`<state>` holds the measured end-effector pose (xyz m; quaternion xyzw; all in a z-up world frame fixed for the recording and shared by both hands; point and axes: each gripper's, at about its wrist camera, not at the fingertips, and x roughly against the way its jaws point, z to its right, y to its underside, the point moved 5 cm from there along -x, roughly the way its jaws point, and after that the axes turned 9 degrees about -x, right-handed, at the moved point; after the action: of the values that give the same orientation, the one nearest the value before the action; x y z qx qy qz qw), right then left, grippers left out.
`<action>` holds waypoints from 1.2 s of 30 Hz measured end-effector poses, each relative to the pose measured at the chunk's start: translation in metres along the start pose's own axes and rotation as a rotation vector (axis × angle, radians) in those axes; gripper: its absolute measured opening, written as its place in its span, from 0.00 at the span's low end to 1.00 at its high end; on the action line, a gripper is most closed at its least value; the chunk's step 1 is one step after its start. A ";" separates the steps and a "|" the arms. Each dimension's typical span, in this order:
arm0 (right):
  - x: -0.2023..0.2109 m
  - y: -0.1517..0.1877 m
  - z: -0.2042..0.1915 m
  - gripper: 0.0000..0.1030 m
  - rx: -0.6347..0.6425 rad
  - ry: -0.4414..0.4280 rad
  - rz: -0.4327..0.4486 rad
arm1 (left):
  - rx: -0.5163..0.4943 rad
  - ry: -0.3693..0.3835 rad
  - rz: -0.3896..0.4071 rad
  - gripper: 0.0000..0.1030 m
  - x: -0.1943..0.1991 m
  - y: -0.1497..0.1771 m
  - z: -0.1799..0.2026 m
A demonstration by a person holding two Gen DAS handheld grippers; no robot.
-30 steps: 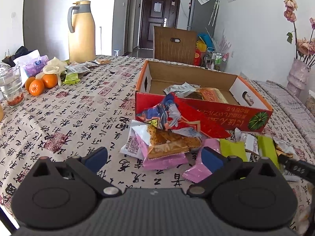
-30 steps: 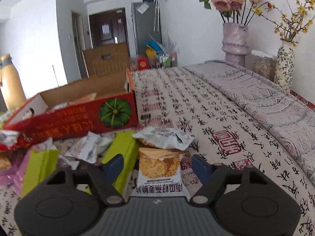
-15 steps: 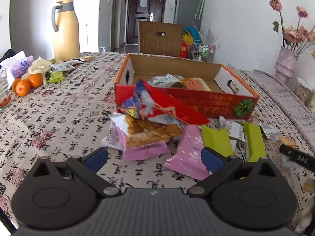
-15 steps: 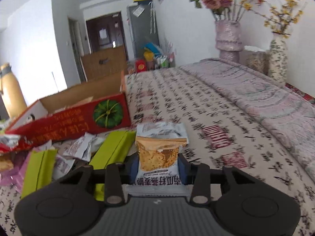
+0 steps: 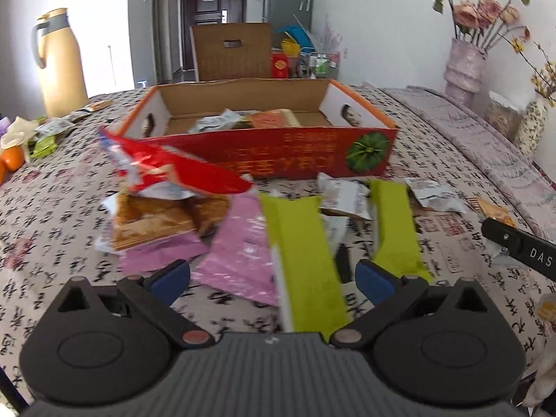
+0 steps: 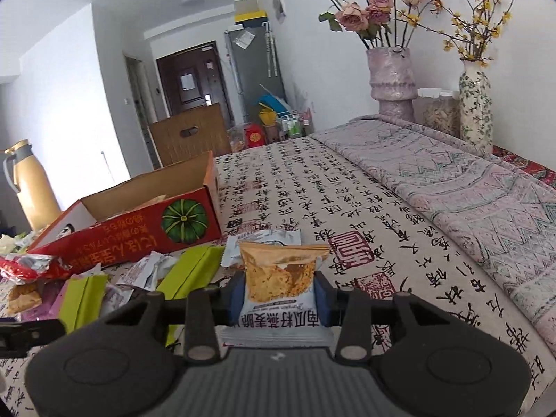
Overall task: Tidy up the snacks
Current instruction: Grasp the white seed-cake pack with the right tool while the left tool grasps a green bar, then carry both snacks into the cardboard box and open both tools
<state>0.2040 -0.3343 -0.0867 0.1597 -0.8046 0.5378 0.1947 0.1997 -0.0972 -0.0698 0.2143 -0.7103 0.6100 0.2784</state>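
Note:
A red cardboard box with a pumpkin print holds a few snack packets; it also shows in the right wrist view. In front of it lie loose snacks: a red bag, pink packets, green packets and silver ones. My left gripper is open, low over a green and a pink packet. My right gripper is shut on an orange-and-white cracker packet, lifted off the table.
A yellow thermos jug and oranges stand at the far left. Flower vases stand at the right on a folded patterned cloth. A brown carton stands behind the table.
My right gripper closed on the cracker packet and lifted it. My left gripper moved right, from the orange-pink packets to over the green packet, staying open.

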 end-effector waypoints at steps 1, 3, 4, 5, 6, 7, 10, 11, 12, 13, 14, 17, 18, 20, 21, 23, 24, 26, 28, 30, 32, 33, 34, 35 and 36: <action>0.001 -0.001 0.000 0.38 0.007 -0.003 0.003 | -0.010 -0.002 0.000 1.00 -0.001 -0.002 0.005; 0.002 -0.002 0.003 0.38 0.015 -0.006 0.007 | -0.037 -0.021 -0.004 1.00 -0.004 -0.004 0.015; 0.003 -0.003 0.005 0.38 0.017 -0.005 0.010 | -0.050 -0.037 -0.009 1.00 -0.006 -0.005 0.020; 0.004 -0.004 0.008 0.38 0.018 -0.003 0.014 | -0.057 -0.043 -0.016 0.98 -0.009 -0.005 0.024; 0.006 -0.004 0.010 0.38 0.020 -0.002 0.018 | -0.058 -0.043 -0.023 0.93 -0.012 -0.006 0.027; 0.007 -0.005 0.014 0.38 0.023 0.000 0.020 | -0.061 -0.049 -0.030 0.90 -0.015 -0.006 0.029; 0.010 -0.006 0.022 0.38 0.041 0.013 0.021 | -0.055 -0.046 -0.059 0.61 -0.024 -0.006 0.033; 0.011 -0.006 0.025 0.38 0.047 0.017 0.021 | -0.058 -0.058 -0.062 0.55 -0.026 -0.006 0.034; 0.011 -0.007 0.028 0.38 0.053 0.018 0.021 | -0.065 -0.073 -0.055 0.47 -0.026 -0.006 0.035; 0.012 -0.008 0.031 0.38 0.058 0.019 0.020 | -0.063 -0.077 -0.051 0.42 -0.026 -0.006 0.035; 0.012 -0.008 0.034 0.38 0.061 0.020 0.020 | -0.057 -0.070 -0.049 0.38 -0.026 -0.008 0.035; 0.012 -0.011 0.043 0.38 0.061 0.019 0.017 | -0.053 -0.068 -0.042 0.35 -0.025 -0.011 0.035; 0.012 -0.012 0.046 0.38 0.059 0.013 0.016 | -0.056 -0.071 -0.039 0.35 -0.025 -0.012 0.036; 0.011 -0.015 0.051 0.38 0.056 0.011 0.016 | -0.059 -0.070 -0.036 0.34 -0.023 -0.014 0.037; 0.011 -0.017 0.054 0.38 0.056 0.010 0.017 | -0.059 -0.069 -0.033 0.34 -0.022 -0.014 0.038; 0.011 -0.019 0.059 0.38 0.056 0.013 0.015 | -0.059 -0.070 -0.028 0.34 -0.021 -0.015 0.039; 0.011 -0.020 0.063 0.38 0.058 0.018 0.015 | -0.061 -0.071 -0.027 0.34 -0.020 -0.015 0.040; 0.011 -0.022 0.068 0.38 0.058 0.028 0.015 | -0.062 -0.072 -0.026 0.34 -0.020 -0.015 0.041; 0.011 -0.022 0.073 0.38 0.055 0.034 0.014 | -0.066 -0.070 -0.029 0.34 -0.022 -0.015 0.043; 0.009 -0.021 0.075 0.38 0.046 0.033 0.007 | -0.067 -0.066 -0.028 0.34 -0.022 -0.016 0.043; 0.007 -0.019 0.075 0.38 0.042 0.032 0.002 | -0.072 -0.061 -0.025 0.34 -0.022 -0.016 0.044; 0.006 -0.018 0.074 0.38 0.043 0.030 0.000 | -0.073 -0.059 -0.025 0.34 -0.023 -0.016 0.043; 0.006 -0.018 0.073 0.38 0.045 0.030 -0.001 | -0.071 -0.057 -0.027 0.34 -0.023 -0.015 0.042; 0.005 -0.017 0.071 0.38 0.046 0.030 -0.003 | -0.069 -0.054 -0.029 0.34 -0.024 -0.014 0.041; 0.004 -0.017 0.070 0.38 0.046 0.030 -0.004 | -0.067 -0.052 -0.029 0.34 -0.024 -0.014 0.040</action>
<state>0.1988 -0.4061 -0.0953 0.1578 -0.7886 0.5582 0.2040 0.2215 -0.1393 -0.0793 0.2307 -0.7341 0.5760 0.2757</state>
